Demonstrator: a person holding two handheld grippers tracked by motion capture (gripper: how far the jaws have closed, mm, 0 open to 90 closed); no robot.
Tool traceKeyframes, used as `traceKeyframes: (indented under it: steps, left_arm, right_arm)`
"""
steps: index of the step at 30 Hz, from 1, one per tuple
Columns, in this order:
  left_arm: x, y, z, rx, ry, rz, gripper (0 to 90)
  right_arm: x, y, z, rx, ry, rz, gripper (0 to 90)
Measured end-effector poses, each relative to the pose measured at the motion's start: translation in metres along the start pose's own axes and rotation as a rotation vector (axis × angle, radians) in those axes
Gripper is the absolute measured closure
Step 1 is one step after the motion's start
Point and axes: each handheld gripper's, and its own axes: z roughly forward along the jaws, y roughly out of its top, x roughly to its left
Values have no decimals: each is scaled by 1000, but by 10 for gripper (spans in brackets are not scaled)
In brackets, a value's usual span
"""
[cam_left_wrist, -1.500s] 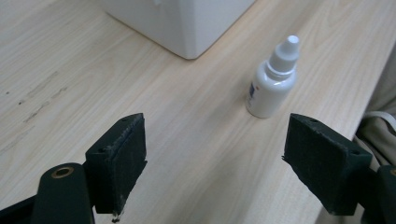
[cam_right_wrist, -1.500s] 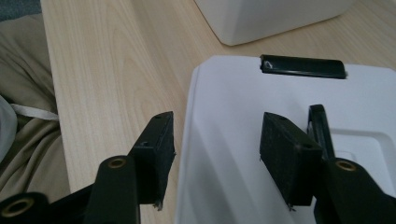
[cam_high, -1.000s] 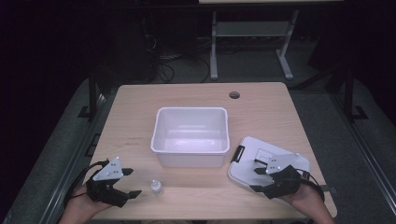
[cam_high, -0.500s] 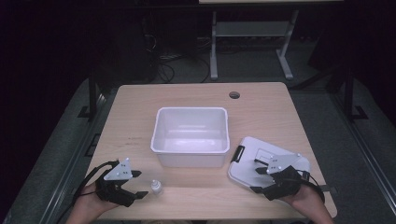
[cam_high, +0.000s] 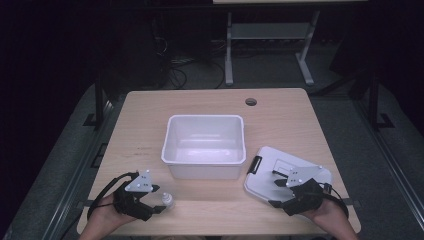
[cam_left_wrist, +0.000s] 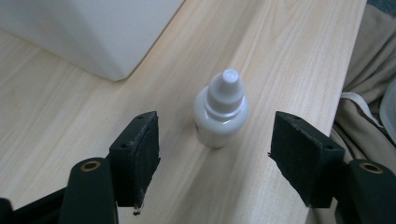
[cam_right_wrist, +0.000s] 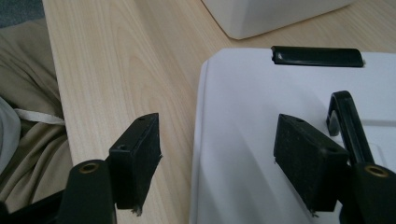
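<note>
dropper bottle (cam_left_wrist: 220, 112) stood upright near table (cam_high: 200, 105) front edge, at 7 o'clock from white bin (cam_high: 204, 145), framed untouched between left gripper (cam_high: 156, 199) jaws just closing, right gripper (cam_high: 274, 192) held wide over lid (cam_high: 270, 170) edge

The right gripper (cam_right_wrist: 217, 158) has its two black jaws standing apart, and they have just been opening. Its left jaw is over the bare wooden table (cam_right_wrist: 121, 56); its right jaw is over a white lid (cam_right_wrist: 261, 102) that lies flat, with the lid's edge running between them, seemingly untouched. A black latch (cam_right_wrist: 317, 56) sits at the lid's far edge. A white tub's corner (cam_right_wrist: 261, 16) lies just beyond. Tan cloth (cam_right_wrist: 28, 140) hangs past the table's edge.
</note>
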Motion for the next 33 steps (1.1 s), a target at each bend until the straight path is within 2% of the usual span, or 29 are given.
traceKeyframes:
  steps: [9, 17, 23, 33]
  left_arm:
    - [-3, 7, 7, 12, -10, 11, 385]
    - [-3, 13, 14, 51, -23, 27, 415]
    - [-3, 15, 18, 53, -32, 33, 436]
    - [1, 12, 22, 41, -25, 11, 493]
  right_arm:
    - [1, -2, -3, -7, -5, -2, 307]
    - [0, -2, -5, -6, -15, -8, 305]
    - [1, -2, -7, -8, -17, -6, 305]
    - [1, -2, -10, -16, -25, -14, 303]
